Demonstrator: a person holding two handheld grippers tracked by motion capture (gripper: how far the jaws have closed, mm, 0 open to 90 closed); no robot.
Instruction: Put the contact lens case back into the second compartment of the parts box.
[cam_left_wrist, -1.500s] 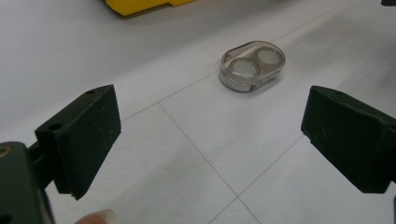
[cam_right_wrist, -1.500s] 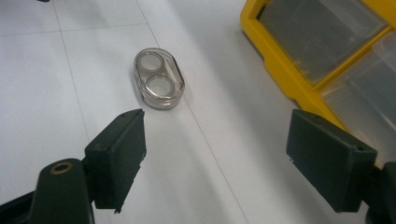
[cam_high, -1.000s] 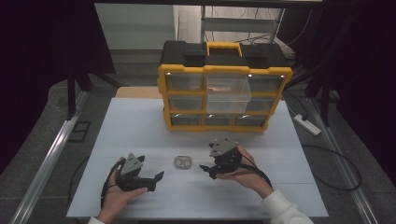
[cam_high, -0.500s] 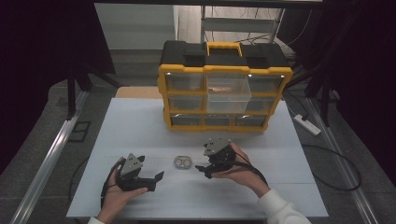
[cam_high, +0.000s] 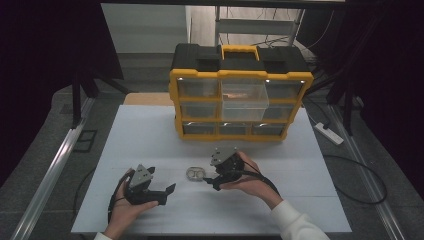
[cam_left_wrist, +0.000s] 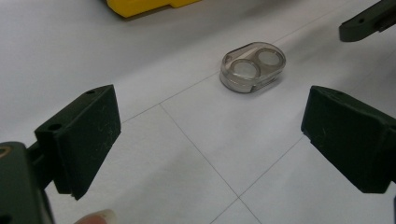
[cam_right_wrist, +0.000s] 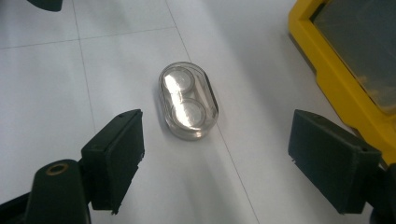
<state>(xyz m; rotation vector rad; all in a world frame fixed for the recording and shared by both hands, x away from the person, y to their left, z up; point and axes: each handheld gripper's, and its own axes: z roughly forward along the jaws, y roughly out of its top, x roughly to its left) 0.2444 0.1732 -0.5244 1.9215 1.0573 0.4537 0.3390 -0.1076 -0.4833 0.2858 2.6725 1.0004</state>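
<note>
We start with the white worktop (cam_high: 150, 135), which spans the middle of the high view. At its far edge, in the upper centre of the frame, stands the yellow and black drawer organizer (cam_high: 240, 95), one clear middle drawer (cam_high: 245, 99) pulled partly out. Lower centre, between our hands, lies the small clear oval case (cam_high: 195, 173) with two round discs inside, flat on the worktop and touching nothing.

Our right tool (cam_high: 214, 181) sits just right of the case with its jaws spread wide and empty; in the right gripper view the case (cam_right_wrist: 187, 101) lies ahead between them, not yet gripped. Our left tool (cam_high: 167, 192), lower left, is likewise released and empty, with the case (cam_left_wrist: 252, 66) well ahead of it.

We judge the risk to be the low, smooth case: closing on its rounded ends could squirt it sideways, or the jaw tips could scrape the worktop.

What the discs are, we cannot tell. The drawer contents are too dim to read.
</note>
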